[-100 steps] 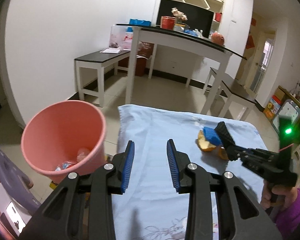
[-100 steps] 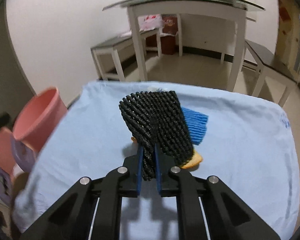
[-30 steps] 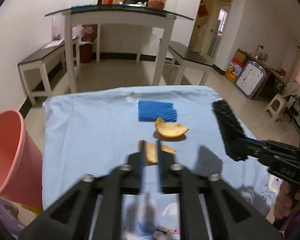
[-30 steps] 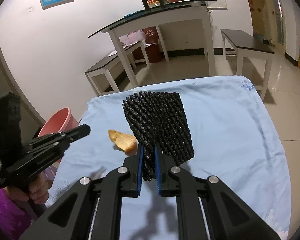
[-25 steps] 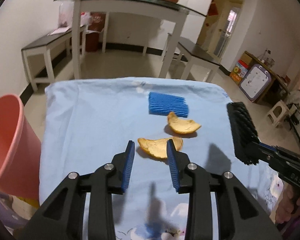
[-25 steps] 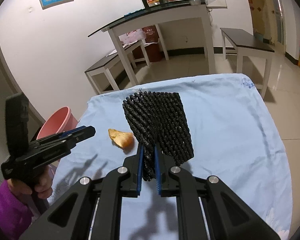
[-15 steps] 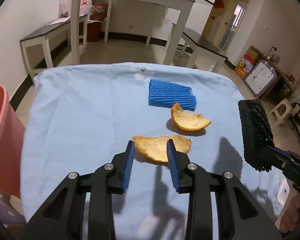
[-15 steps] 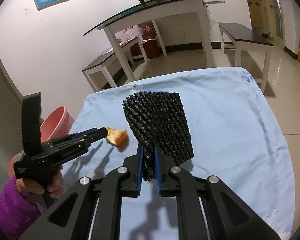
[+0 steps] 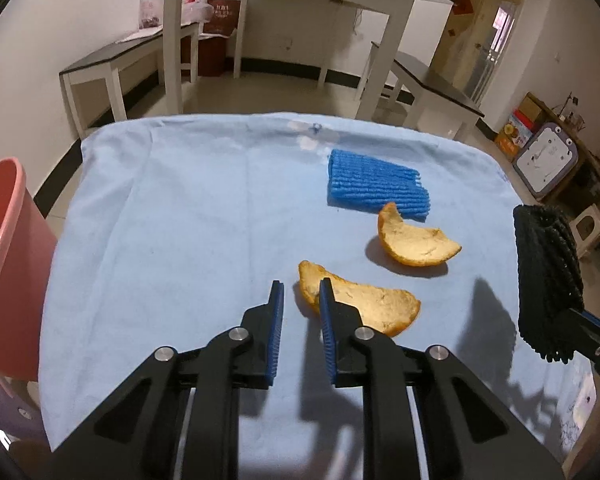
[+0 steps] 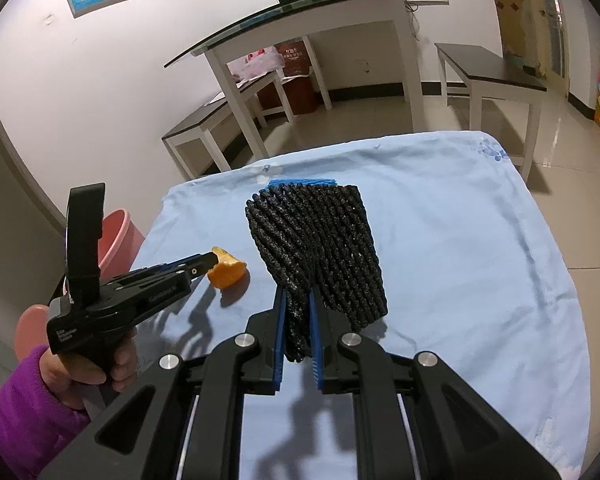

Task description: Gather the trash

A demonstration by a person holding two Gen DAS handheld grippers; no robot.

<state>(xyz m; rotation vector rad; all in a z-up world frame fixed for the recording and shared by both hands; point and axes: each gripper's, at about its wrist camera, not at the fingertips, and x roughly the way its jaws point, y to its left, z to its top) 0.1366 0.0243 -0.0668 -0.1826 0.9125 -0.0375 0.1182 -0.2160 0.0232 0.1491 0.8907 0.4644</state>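
Lowered, left hand-held gripper [image 9: 300,286] narrows, ungripped, at orange peel [image 9: 360,304]; right [image 10: 298,294] clamps black mesh [image 10: 316,240].

Home dining room: glass-topped table [image 10: 300,4], benches [image 10: 492,68]

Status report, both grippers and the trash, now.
Left gripper closing around near orange peel piece, not yet gripped. Right gripper shut on black foam net sleeve. Nothing in the way.

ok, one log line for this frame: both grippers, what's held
left gripper: closing at near orange peel, no grip seen | right gripper: shut on black foam net | bucket: left of table
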